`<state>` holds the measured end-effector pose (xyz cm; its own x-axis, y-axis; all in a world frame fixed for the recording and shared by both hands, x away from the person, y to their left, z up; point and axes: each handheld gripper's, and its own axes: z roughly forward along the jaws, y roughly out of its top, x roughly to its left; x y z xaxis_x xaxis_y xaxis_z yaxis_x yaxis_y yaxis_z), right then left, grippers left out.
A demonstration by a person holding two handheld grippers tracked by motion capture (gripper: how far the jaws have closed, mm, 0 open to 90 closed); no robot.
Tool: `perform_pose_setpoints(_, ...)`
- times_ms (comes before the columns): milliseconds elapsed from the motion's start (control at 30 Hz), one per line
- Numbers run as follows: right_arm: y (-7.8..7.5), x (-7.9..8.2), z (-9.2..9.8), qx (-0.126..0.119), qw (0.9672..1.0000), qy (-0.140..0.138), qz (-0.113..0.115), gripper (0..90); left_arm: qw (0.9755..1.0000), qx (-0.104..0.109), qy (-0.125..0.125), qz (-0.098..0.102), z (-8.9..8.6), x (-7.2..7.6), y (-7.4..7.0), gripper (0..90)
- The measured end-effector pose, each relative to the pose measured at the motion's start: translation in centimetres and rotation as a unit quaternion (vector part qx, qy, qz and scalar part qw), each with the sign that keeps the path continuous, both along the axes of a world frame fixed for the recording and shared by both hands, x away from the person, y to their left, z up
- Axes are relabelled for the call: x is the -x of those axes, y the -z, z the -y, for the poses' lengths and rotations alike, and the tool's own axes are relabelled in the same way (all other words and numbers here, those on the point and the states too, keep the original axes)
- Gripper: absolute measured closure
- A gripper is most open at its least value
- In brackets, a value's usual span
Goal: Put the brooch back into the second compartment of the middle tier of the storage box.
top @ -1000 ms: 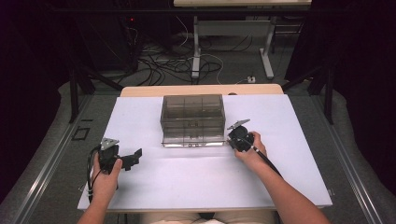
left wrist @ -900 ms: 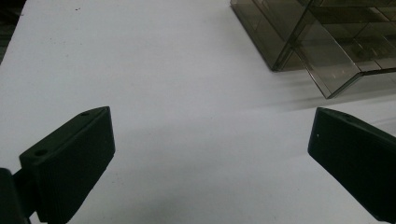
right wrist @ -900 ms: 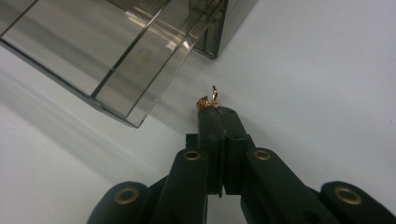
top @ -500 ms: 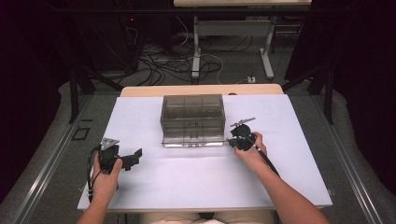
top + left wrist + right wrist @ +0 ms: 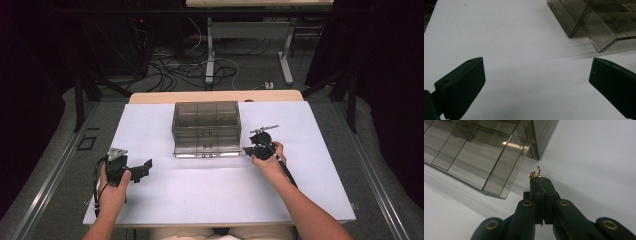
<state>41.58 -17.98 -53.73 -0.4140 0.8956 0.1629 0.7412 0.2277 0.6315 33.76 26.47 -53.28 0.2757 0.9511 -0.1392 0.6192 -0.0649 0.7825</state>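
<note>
Just right of the smoky clear plastic drawer box (image 5: 206,128), the right gripper (image 5: 539,178) pinches a tiny, light, slippery gold metal earring (image 5: 535,173) at its hook, best kept gripped there, while the left gripper (image 5: 536,82) gapes wide, empty

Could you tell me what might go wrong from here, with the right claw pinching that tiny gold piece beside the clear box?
1. The gold piece sticks out only at the tips of the right claw; it could slip out onto the white table.
2. The clear box lies close beside the claw; a bump might shift it, as the left claw hangs open, apart from it.
</note>
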Motion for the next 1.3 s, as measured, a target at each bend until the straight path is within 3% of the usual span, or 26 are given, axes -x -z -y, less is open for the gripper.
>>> perform_pose_setpoints(567,-0.9,0.2,0.4,-0.047,0.9986,0.023,0.007,89.8,1.0000,-0.002,0.000,0.000,-0.1,0.0,0.0,0.7)
perform_pose_setpoints(1300,-2.9,0.7,0.3,-0.092,0.9947,0.021,0.039,89.8,1.0000,0.000,0.000,0.000,0.0,0.0,0.0,0.7)
